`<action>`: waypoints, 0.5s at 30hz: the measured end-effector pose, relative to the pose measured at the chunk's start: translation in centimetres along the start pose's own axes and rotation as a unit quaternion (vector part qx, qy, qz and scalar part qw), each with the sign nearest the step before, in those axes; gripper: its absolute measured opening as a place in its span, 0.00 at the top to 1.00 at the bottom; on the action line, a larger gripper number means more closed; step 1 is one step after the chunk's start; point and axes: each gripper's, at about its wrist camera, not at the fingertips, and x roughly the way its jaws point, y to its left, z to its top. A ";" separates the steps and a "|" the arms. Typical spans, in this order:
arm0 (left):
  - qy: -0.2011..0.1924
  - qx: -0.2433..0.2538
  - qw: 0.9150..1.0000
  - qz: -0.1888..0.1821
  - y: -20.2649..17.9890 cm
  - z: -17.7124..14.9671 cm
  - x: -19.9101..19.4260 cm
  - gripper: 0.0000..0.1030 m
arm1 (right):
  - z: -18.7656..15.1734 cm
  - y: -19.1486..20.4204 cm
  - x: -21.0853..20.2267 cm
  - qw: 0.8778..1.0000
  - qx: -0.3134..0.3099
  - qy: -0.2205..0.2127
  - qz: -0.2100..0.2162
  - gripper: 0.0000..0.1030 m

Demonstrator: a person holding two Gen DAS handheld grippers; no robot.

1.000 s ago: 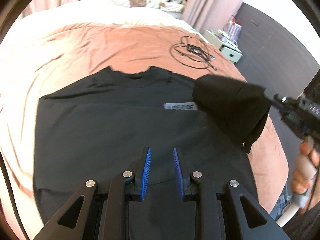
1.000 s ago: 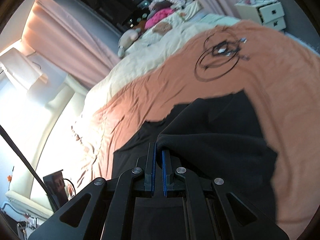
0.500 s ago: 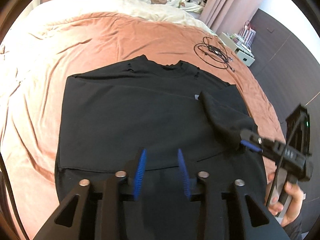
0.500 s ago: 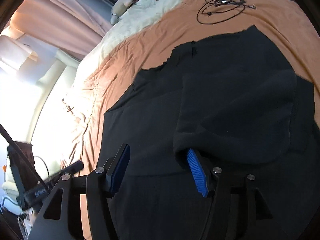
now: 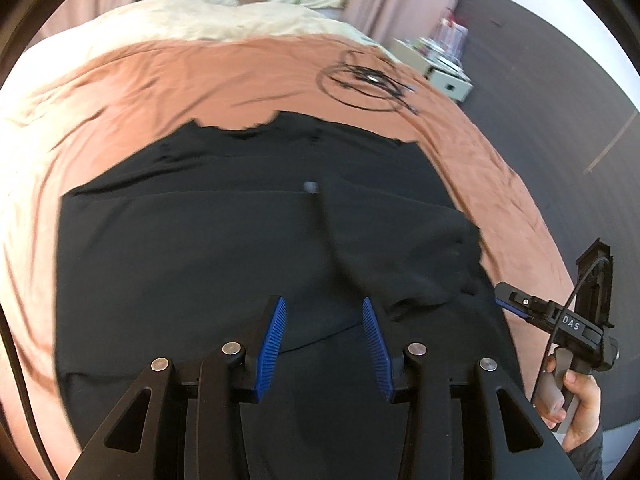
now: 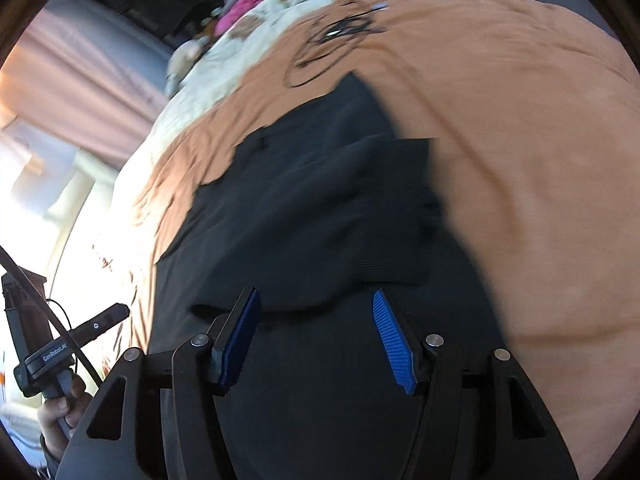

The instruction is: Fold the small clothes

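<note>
Both tools gape over the black shirt (image 5: pixel 192 248) — sleeve seemingly folded in

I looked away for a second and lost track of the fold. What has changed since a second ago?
The right gripper let go of the sleeve, which now lies folded across the black shirt; its jaws are open. The left gripper jaws have just been opening, empty. Shirt body and cable coil stayed put.

Daylight glares white at the left of my right wrist view; both fisheye views bend at their dark rims, and motion blur smears the bedspread (image 5: pixel 240 80).
</note>
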 end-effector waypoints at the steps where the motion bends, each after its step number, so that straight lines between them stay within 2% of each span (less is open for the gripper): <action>1: 0.003 0.007 1.000 -0.004 -0.9 0.2 0.5 0.59 | 0.8 -1.3 -0.3 1.000 0.006 -0.004 -0.004 0.45; 5: 0.019 0.052 0.998 -0.030 -5.8 0.9 3.2 0.59 | 2.5 -3.9 -0.7 1.000 0.021 -0.014 -0.008 0.46; 9: 0.034 0.079 0.995 -0.040 -9.5 1.3 5.8 0.59 | 4.3 -6.7 -1.0 0.999 0.037 -0.024 -0.012 0.54; 12: 0.046 0.098 0.993 -0.047 -12.2 1.5 8.0 0.59 | 5.9 -8.4 -1.3 0.998 0.044 -0.030 -0.015 0.57; 13: 0.051 0.105 0.992 -0.048 -13.1 1.5 8.6 0.59 | 4.5 -8.0 -1.1 0.998 0.046 -0.032 -0.017 0.57; 15: 0.060 0.117 0.990 -0.050 -14.8 1.6 10.1 0.59 | 3.9 -7.3 0.0 0.998 0.050 -0.035 -0.018 0.57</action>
